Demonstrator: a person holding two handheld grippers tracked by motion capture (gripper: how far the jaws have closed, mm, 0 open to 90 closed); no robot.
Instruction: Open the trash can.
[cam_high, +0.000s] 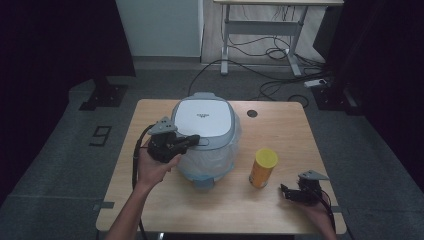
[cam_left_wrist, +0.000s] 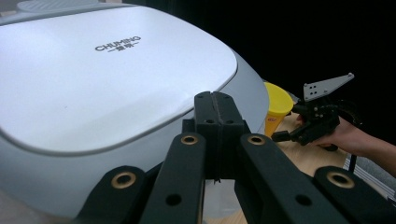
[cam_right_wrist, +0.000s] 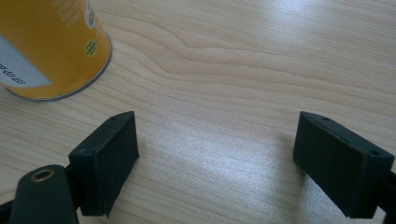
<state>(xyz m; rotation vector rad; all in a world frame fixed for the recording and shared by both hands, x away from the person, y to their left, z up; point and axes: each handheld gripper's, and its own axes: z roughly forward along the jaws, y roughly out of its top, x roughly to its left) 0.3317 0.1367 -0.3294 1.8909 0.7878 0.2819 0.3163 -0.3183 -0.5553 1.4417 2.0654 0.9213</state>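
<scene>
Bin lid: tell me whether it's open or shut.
Shut. The white lid lies flat on the bin's grey rim, with the closed left gripper at its edge.

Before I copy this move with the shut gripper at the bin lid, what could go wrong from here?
The shut left gripper is at the edge of the bin lid; a hard push could tip or slide the bin toward the yellow can standing close beside it. The right gripper rests open near that can and could knock it over if moved carelessly.
</scene>
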